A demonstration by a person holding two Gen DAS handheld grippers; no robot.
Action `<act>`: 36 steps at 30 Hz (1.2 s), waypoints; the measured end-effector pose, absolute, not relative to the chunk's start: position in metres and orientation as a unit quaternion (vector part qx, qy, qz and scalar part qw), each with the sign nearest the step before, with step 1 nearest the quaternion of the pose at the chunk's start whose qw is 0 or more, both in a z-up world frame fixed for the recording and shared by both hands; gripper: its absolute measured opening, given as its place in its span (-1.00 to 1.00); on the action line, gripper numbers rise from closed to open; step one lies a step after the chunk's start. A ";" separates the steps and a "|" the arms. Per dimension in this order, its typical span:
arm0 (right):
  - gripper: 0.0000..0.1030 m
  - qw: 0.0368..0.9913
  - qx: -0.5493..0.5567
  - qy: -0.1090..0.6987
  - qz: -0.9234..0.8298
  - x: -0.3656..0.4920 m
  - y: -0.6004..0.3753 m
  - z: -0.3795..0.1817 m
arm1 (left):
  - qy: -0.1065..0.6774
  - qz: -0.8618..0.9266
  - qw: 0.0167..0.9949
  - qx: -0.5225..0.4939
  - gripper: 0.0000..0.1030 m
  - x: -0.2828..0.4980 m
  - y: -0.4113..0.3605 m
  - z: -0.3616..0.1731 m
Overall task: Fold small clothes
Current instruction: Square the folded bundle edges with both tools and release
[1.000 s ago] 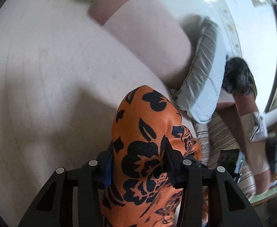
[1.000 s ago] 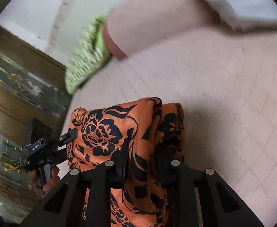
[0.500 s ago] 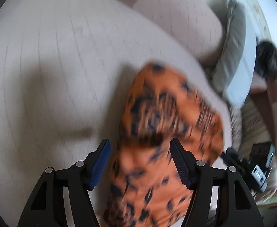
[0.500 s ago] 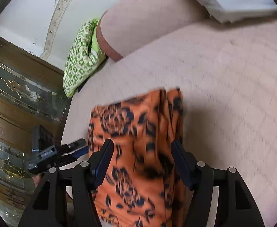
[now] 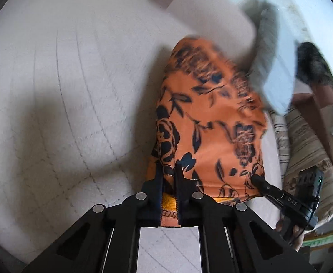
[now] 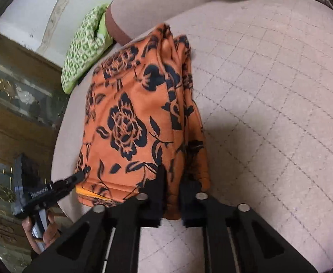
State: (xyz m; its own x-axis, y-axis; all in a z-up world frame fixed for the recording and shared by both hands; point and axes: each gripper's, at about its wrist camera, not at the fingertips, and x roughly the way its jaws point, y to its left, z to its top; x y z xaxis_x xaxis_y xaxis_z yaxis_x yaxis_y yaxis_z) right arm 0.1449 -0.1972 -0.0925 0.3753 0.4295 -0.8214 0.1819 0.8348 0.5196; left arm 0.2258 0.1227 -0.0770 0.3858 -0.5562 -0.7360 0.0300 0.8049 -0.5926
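The main risk, as I judge it, is that the grip is too shallow. Each claw holds only a thin strip at the near hem of the orange cloth with a black flower print [image 5: 209, 122], so the smooth fabric can slip out of the pads when the hands lift or pull it. A second risk is that the two hands do not move together: if one corner goes faster, the fold line becomes crooked and the layers, which already bunch along the right side in the right wrist view, open again. The garment also lies close to the edge of the pale quilted mattress [image 6: 268, 95], so a pull toward the person can drag it off the surface.

The left gripper [image 5: 169, 170] is almost fully closed, and its jaws have just been closing. Between them sits the near left corner of the cloth, and the stitched hem shows in the narrow gap between the pads. The right gripper [image 6: 171, 177] is also nearly closed, its jaws have just been closing too, and it pinches the near right corner, where the fabric is thicker and folded.

The cloth itself lies on the mattress, stretching away from both claws toward the beige bolster pillow [image 6: 157, 2] and the green patterned cushion [image 6: 84, 45]
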 end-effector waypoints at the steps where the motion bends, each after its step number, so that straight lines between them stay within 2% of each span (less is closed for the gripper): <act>1: -0.86 0.796 0.265 0.538 0.082 0.141 -0.196 -0.083 | 0.514 -0.177 0.806 -0.235 -0.86 0.222 0.123 -0.076; 4: -0.87 0.793 0.241 0.556 0.057 0.144 -0.197 -0.101 | 0.559 -0.166 0.771 -0.256 -0.83 0.226 0.122 -0.109; 5: -0.87 0.782 0.252 0.568 0.055 0.147 -0.198 -0.114 | 0.553 -0.167 0.773 -0.263 -0.83 0.223 0.123 -0.108; 8: -0.83 0.791 0.259 0.551 0.055 0.143 -0.202 -0.103 | 0.523 -0.175 0.797 -0.246 -0.80 0.204 0.126 -0.084; 10: -0.50 0.798 0.266 0.537 0.058 0.132 -0.206 -0.098 | 0.524 -0.175 0.795 -0.249 -0.68 0.194 0.128 -0.085; 11: -0.38 0.798 0.271 0.536 0.056 0.126 -0.209 -0.098 | 0.529 -0.174 0.791 -0.253 -0.52 0.189 0.131 -0.088; 12: -0.15 0.794 0.280 0.536 0.055 0.123 -0.210 -0.100 | 0.531 -0.172 0.789 -0.258 -0.40 0.187 0.132 -0.090; 13: -0.03 0.791 0.290 0.536 0.056 0.121 -0.211 -0.100 | 0.527 -0.171 0.791 -0.260 -0.35 0.185 0.134 -0.090; 15: 0.07 0.788 0.303 0.534 0.056 0.116 -0.214 -0.100 | 0.518 -0.166 0.797 -0.262 -0.11 0.185 0.144 -0.089; 18: 0.13 0.781 0.314 0.537 0.055 0.111 -0.222 -0.106 | 0.509 -0.165 0.799 -0.276 0.07 0.186 0.148 -0.087; 21: 0.13 0.764 0.353 0.536 0.065 0.118 -0.224 -0.119 | 0.532 -0.179 0.782 -0.272 0.04 0.198 0.137 -0.098; 22: 0.00 0.758 0.369 0.533 0.074 0.120 -0.226 -0.122 | 0.532 -0.182 0.783 -0.267 0.04 0.207 0.124 -0.103; 23: -0.35 0.755 0.375 0.532 0.081 0.123 -0.225 -0.124 | 0.529 -0.183 0.788 -0.257 0.03 0.207 0.120 -0.102; 27: -0.66 0.752 0.367 0.539 0.096 0.125 -0.218 -0.125 | 0.530 -0.194 0.780 -0.272 -0.84 0.212 0.116 -0.103; 31: -0.75 0.773 0.342 0.524 0.102 0.118 -0.212 -0.094 | 0.481 -0.207 0.795 -0.306 -0.86 0.200 0.135 -0.078; 33: -0.75 0.780 0.324 0.527 0.092 0.113 -0.204 -0.091 | 0.508 -0.191 0.793 -0.278 -0.84 0.202 0.129 -0.089; 34: -0.72 0.778 0.306 0.543 0.078 0.113 -0.199 -0.100 | 0.524 -0.184 0.787 -0.267 -0.82 0.203 0.123 -0.096; 36: -0.45 0.774 0.299 0.555 0.064 0.112 -0.194 -0.114 | 0.537 -0.168 0.791 -0.240 -0.70 0.202 0.115 -0.103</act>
